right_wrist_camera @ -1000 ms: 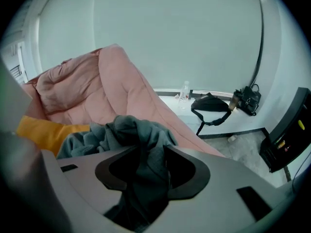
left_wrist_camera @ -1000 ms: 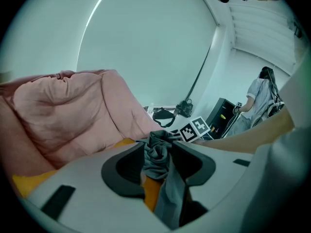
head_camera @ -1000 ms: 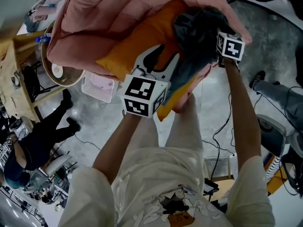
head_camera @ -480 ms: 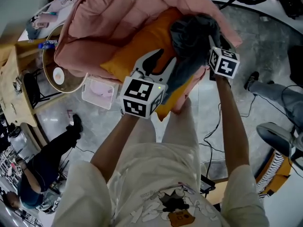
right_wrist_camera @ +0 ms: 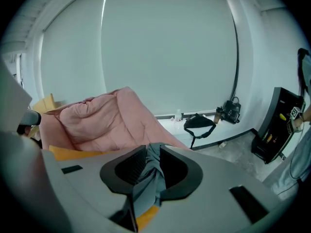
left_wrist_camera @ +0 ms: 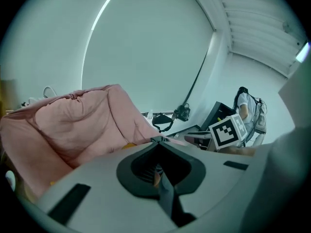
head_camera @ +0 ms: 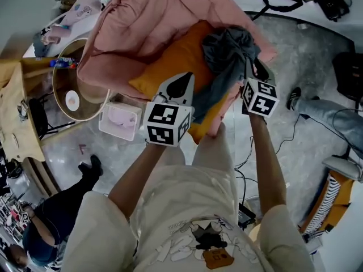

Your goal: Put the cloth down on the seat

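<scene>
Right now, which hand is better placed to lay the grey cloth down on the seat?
Right. The right tool has just been closing its jaws on the grey cloth, bunched over the orange cushion on the seat. The left tool has just closed beside it, seemingly on nothing.

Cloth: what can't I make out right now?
Head view: cloth edge under the right gripper, whose jaws have just been closing on it.
Left gripper view: whether the shut left gripper pinches cloth; only a grey strip shows.
Right gripper view: its spread, behind the gripper body.
</scene>
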`<state>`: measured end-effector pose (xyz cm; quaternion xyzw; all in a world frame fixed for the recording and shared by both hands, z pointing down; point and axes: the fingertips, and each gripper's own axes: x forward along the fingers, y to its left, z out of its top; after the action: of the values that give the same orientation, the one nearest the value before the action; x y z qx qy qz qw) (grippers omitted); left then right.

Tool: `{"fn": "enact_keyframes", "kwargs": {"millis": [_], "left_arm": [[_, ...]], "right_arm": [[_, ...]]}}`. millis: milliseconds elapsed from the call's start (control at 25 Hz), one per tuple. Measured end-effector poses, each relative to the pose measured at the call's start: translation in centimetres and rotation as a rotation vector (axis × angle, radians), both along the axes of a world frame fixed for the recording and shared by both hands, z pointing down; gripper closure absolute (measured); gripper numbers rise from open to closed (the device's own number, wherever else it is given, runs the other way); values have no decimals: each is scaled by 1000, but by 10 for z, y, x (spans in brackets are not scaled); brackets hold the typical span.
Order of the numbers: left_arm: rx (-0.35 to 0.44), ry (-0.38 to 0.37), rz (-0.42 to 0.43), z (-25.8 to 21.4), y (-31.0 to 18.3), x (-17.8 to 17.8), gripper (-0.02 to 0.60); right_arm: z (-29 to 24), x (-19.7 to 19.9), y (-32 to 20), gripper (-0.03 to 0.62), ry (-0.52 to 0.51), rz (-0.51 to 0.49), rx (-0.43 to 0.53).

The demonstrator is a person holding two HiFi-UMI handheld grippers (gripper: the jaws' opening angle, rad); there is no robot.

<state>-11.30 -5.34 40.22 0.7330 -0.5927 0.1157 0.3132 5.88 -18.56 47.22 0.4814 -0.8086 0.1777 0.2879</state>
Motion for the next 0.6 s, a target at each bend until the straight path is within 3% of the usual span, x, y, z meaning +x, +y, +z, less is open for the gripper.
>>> {"fn": "enact_keyframes", "kwargs": {"millis": [240,400,600], "left_arm": [[25,74,46,-31,38,-7,577],[30,55,56,-46,70,-15,577],[32,125,68,-68,102,-20,577]], "right_arm": [[-45,-9,49,517,-32,14,33],[-74,-15,88,517,-42,19,69],[-105,-16,135,522,-52,22,94]]}}
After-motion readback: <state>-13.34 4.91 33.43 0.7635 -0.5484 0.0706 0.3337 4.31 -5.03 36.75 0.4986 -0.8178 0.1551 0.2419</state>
